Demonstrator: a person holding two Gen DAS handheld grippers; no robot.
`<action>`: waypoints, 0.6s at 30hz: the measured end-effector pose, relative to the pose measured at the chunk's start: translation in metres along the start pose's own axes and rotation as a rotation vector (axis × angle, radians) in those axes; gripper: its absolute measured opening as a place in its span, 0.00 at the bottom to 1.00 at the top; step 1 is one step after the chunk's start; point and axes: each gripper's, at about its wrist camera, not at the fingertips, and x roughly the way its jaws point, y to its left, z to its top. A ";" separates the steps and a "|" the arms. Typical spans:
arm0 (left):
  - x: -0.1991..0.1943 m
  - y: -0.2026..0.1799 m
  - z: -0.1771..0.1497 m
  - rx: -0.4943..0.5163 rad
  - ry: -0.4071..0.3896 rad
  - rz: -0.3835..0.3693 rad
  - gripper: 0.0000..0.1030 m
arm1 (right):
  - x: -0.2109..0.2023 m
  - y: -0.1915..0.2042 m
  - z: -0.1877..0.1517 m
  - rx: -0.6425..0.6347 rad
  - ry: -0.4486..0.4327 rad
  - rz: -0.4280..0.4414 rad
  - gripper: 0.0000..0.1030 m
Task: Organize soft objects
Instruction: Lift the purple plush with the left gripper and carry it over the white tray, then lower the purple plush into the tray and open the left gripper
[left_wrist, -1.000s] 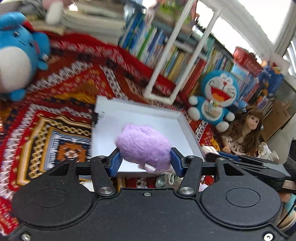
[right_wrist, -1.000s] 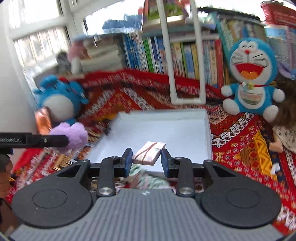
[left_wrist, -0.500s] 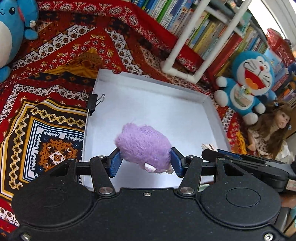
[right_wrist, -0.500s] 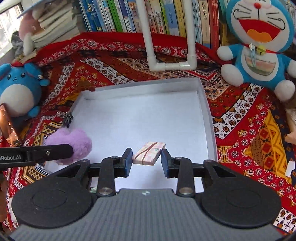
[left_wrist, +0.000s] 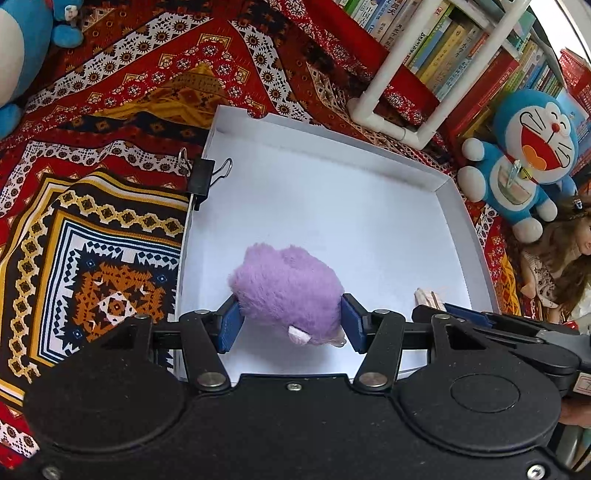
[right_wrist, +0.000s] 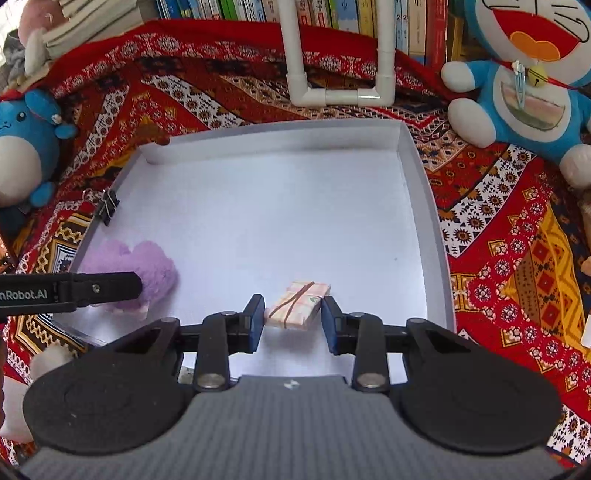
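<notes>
My left gripper (left_wrist: 288, 321) is shut on a fluffy purple plush (left_wrist: 286, 295) and holds it just over the near left part of a shallow white tray (left_wrist: 332, 136). My right gripper (right_wrist: 293, 317) is shut on a small pink bundle bound with a rubber band (right_wrist: 297, 304), low over the tray's (right_wrist: 424, 192) near middle. The plush also shows in the right wrist view (right_wrist: 136, 266), partly behind the left gripper's finger. The bundle's edge shows in the left wrist view (left_wrist: 426, 297).
The tray lies on a red patterned cloth (left_wrist: 110, 110). A black binder clip (left_wrist: 201, 177) grips its left rim. A white pipe frame (right_wrist: 332, 96) stands behind it. A Doraemon plush (right_wrist: 528, 85), a blue round plush (right_wrist: 22, 147), a doll (left_wrist: 554, 258) and books (left_wrist: 443, 40) surround it.
Both grippers have moved forward and down over the tray, still holding the plush and the bundle. The views now look more steeply onto the tray floor.
</notes>
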 end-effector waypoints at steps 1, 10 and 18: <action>0.000 0.000 0.000 -0.002 0.002 -0.002 0.52 | 0.001 0.000 0.000 0.000 0.001 -0.002 0.37; 0.004 0.005 0.000 -0.039 0.020 -0.018 0.52 | 0.001 0.000 0.000 -0.005 -0.003 -0.006 0.42; -0.009 0.006 -0.002 -0.031 -0.006 -0.029 0.52 | -0.007 0.001 -0.003 -0.005 -0.026 -0.009 0.63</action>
